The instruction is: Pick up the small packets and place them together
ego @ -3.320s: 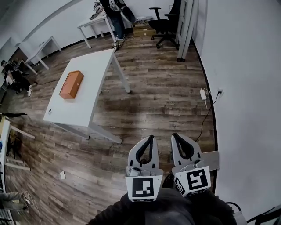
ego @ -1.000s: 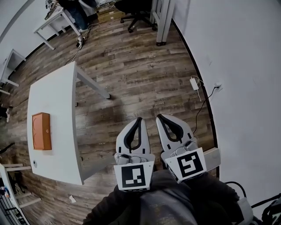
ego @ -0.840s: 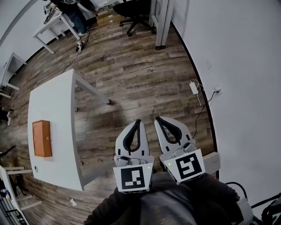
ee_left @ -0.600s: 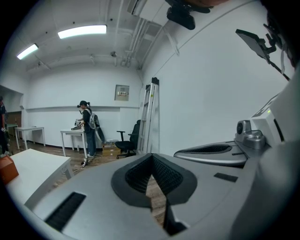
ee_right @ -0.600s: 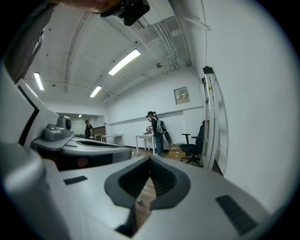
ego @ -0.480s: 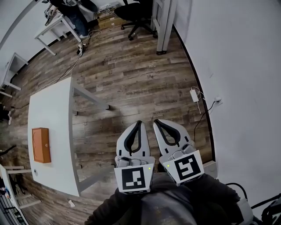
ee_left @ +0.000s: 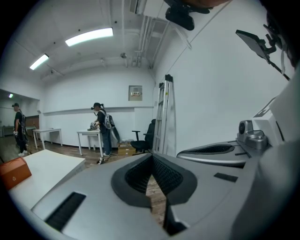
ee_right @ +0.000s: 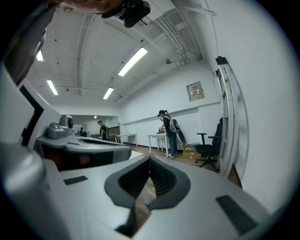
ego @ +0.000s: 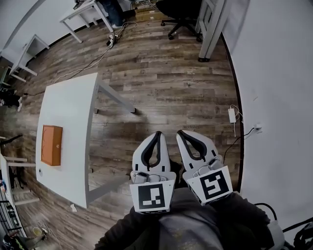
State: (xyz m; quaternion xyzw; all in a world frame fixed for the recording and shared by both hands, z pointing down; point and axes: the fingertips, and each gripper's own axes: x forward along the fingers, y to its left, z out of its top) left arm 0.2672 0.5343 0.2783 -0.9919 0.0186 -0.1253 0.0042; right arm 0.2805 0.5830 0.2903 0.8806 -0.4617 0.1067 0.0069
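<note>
No small packets can be made out in any view. An orange box lies on the white table at the left; in the left gripper view the orange box shows at the far left edge on the table. My left gripper and right gripper hang side by side over the wood floor, right of the table, both shut with nothing in them. The left gripper's jaws meet at the tips, and so do the right gripper's.
A white charger with its cable lies on the floor by the right wall. A black office chair and a folded ladder stand at the back, beside another desk. A person stands at that desk.
The whole head view has swung: the table and orange box have slid right and up a little, the charger down. Both grippers stay shut, side by side.
</note>
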